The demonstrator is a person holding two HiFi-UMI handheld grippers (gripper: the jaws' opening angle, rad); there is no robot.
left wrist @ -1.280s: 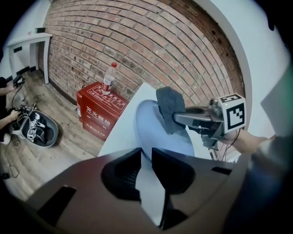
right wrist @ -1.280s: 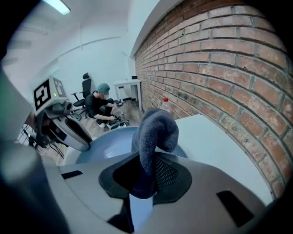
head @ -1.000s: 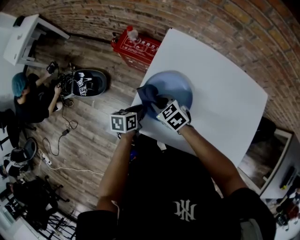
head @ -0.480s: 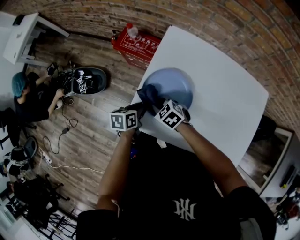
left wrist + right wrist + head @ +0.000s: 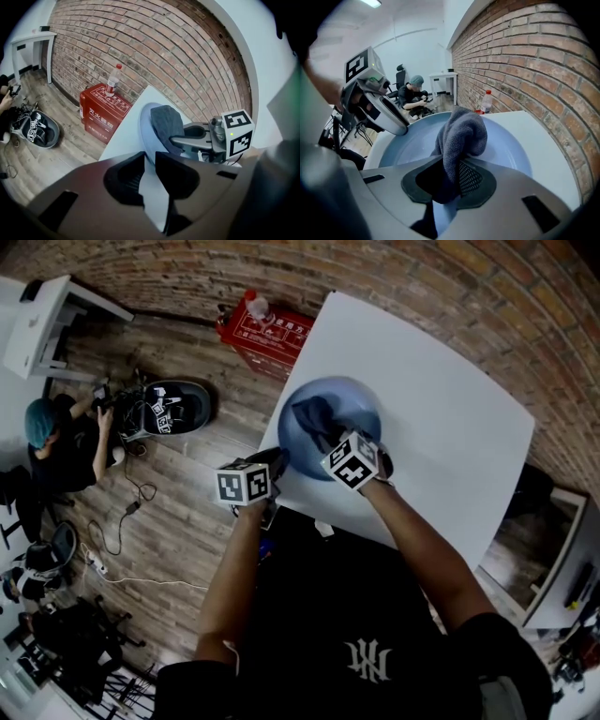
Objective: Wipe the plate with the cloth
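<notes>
Your left gripper (image 5: 150,164) has its jaws clamped on the near-left rim of the plate (image 5: 144,131), at the desk's (image 5: 450,437) left edge. Your right gripper (image 5: 447,180) pinches the bunched cloth (image 5: 461,133) over the plate's middle. Wiping looks under way, with most of the surface left.

brick wall (image 5: 187,268), wood-plank floor (image 5: 183,521), white table (image 5: 450,427), red crate (image 5: 272,332) beside it, poss. a desk (image 5: 42,329) far left.

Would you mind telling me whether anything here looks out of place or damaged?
Nothing is spilled or broken. One oddity: the round blue plate sits right at the edge of the white table, rim gripped by the left claw, while the right claw holds the dark grey cloth over it.
</notes>
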